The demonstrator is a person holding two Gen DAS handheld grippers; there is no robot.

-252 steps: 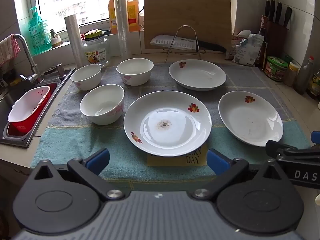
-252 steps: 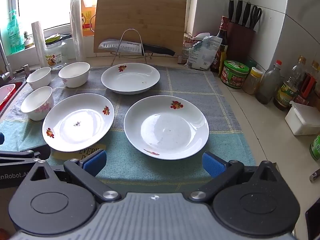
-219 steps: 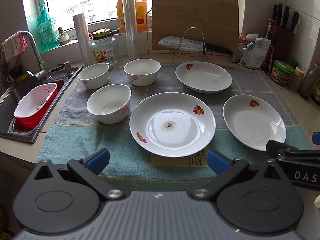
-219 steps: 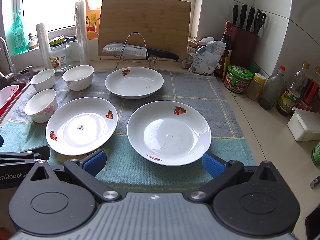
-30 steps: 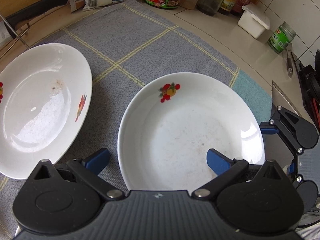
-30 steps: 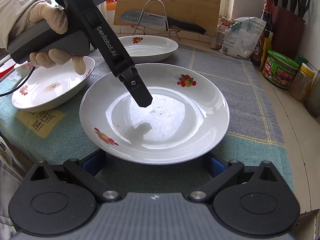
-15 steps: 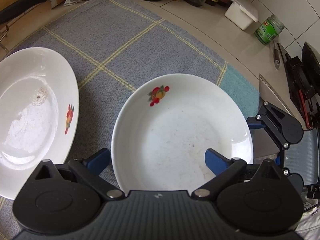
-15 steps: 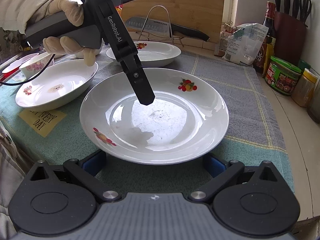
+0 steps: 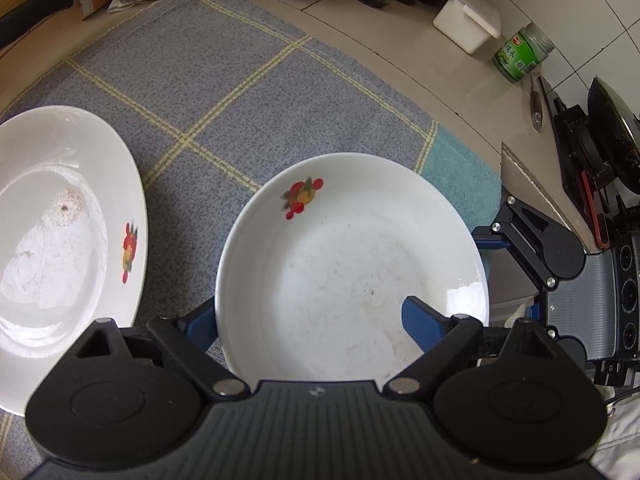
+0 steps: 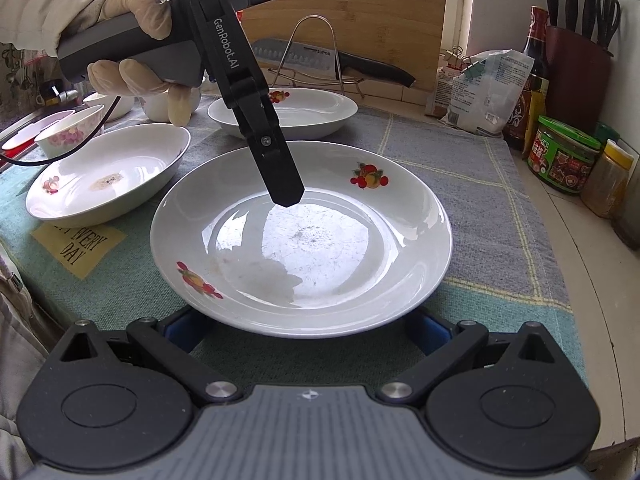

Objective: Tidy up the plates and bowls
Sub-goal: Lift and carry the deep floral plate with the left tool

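**Both grippers at the near plate**

The right gripper (image 10: 308, 330) is sitting low at the front edge of the towel (image 10: 472, 160), its blue fingers (image 10: 430, 334) spread wide and showing on either side of the near plate (image 10: 316, 240), tucked under the near rim; whether the pads are touching the china cannot be told. This white plate, with fruit prints on its rim, is lying on the towel directly ahead.

The left gripper (image 9: 310, 320) is pointing steeply down at the same plate (image 9: 352, 264) from its left rim, and its jaws are closing. One finger is reaching over the plate's inside, the other is sitting outside and below the rim, so the rim is passing between them; the pads are not yet pressing on it. A gloved hand (image 10: 132, 36) is gripping its handle.

Just beside, to the left, a second plate (image 10: 108, 176) is resting partly over a yellow label (image 10: 78, 242). Farther back a third plate (image 10: 304, 114) is lying on the towel, with bowls (image 10: 70, 134) near the sink side. Behind these a knife (image 10: 332, 60) is resting on a wire stand before a wooden cutting board (image 10: 360, 12).
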